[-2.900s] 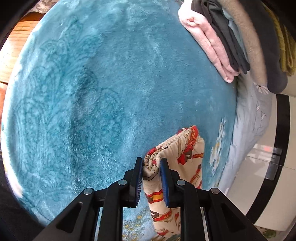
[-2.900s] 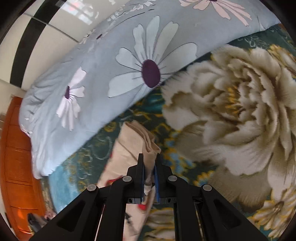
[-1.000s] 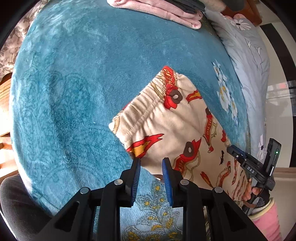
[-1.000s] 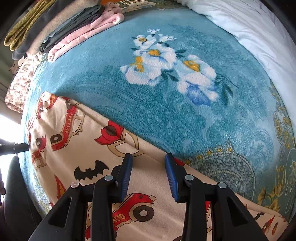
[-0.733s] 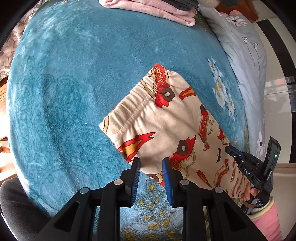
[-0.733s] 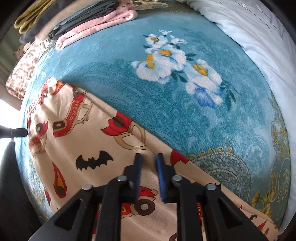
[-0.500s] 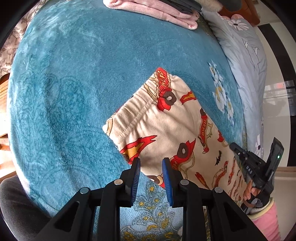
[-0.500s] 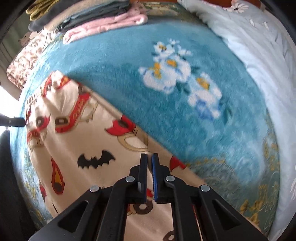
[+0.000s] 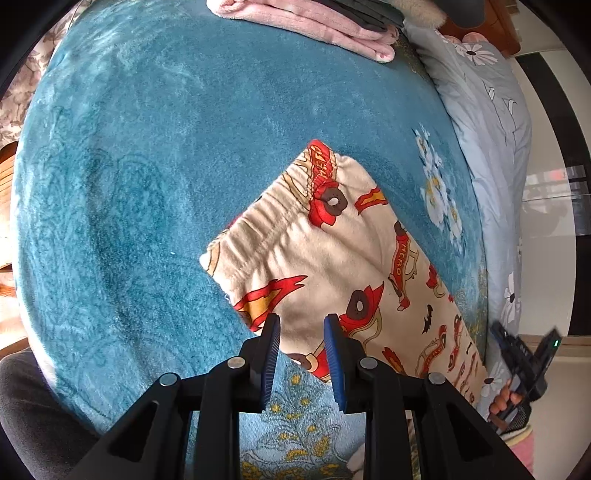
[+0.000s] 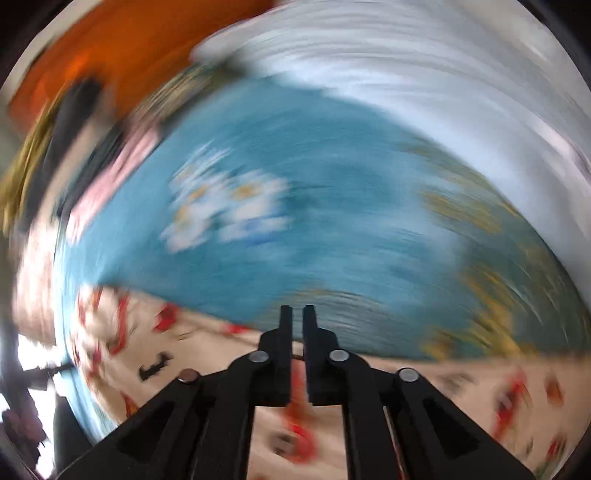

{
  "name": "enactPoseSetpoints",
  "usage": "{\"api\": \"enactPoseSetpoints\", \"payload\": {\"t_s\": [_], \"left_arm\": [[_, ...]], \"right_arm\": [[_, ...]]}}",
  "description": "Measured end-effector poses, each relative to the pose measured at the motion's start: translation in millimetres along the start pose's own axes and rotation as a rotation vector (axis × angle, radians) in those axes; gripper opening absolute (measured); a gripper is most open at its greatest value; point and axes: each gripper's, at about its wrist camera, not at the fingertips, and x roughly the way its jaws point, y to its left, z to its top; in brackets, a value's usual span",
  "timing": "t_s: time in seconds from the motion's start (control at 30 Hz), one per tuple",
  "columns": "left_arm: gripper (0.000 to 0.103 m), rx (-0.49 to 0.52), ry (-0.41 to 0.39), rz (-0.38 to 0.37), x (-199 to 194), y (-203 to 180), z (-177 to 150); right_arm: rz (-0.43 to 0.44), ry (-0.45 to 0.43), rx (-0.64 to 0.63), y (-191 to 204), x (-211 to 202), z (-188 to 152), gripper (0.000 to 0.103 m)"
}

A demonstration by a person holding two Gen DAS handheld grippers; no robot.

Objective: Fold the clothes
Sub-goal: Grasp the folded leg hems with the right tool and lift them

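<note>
Cream pants (image 9: 332,266) with red car prints lie flat on the teal blanket (image 9: 147,184), waistband to the upper left and legs running to the lower right. My left gripper (image 9: 301,328) stands open just above the near edge of the pants, nothing between its fingers. In the same view my right gripper (image 9: 524,362) shows at the lower right, held by a hand (image 9: 504,400) past the leg end. The right wrist view is badly blurred: the right gripper (image 10: 296,317) is shut over the far edge of the pants (image 10: 221,350), and I see no cloth between its fingers.
A stack of folded clothes (image 9: 314,22), pink on the bottom, lies at the far end of the blanket. A pale blue floral quilt (image 9: 491,110) runs along the right side. The dark edge of a chair (image 9: 22,406) sits at the lower left.
The pants were let go and now lie spread flat. My left gripper stays open at their near edge. My right gripper went from open to shut and is swinging fast, blurring its view.
</note>
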Motion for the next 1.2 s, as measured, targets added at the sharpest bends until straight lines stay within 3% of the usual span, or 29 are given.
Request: {"api": "enactPoseSetpoints", "payload": {"t_s": [0.07, 0.13, 0.27, 0.43, 0.6, 0.83, 0.87, 1.0, 1.1, 1.2], "left_arm": [[0.028, -0.001, 0.0, -0.004, 1, -1, 0], [0.029, -0.003, 0.001, -0.008, 1, -2, 1], [0.034, -0.004, 0.015, -0.006, 6, -6, -2], [0.035, 0.009, 0.027, 0.009, 10, -14, -8], [0.035, 0.022, 0.013, 0.018, 3, -18, -9], [0.036, 0.003, -0.008, 0.023, -6, -12, -10], [0.036, -0.001, -0.005, 0.023, -5, -11, -10], [0.036, -0.001, -0.005, 0.016, -6, -11, -11], [0.036, -0.004, -0.011, 0.008, -9, -10, -11], [0.036, -0.006, -0.017, 0.001, -11, -9, -11]], "right_arm": [[-0.054, -0.074, 0.214, -46, -18, -10, 0.033], [-0.12, -0.15, 0.409, -103, -45, -27, 0.036], [-0.242, -0.299, 0.881, -220, -108, -101, 0.044], [-0.174, -0.333, 1.097, -264, -109, -147, 0.054], [-0.099, -0.293, 1.041, -251, -67, -122, 0.054], [-0.11, -0.277, 1.028, -242, -46, -105, 0.056], [-0.1, -0.281, 1.03, -241, -46, -104, 0.052], [-0.099, -0.274, 1.017, -234, -47, -92, 0.013], [-0.113, -0.275, 0.962, -217, -52, -77, 0.011], [-0.077, -0.292, 0.808, -178, -61, -50, 0.01]]}}
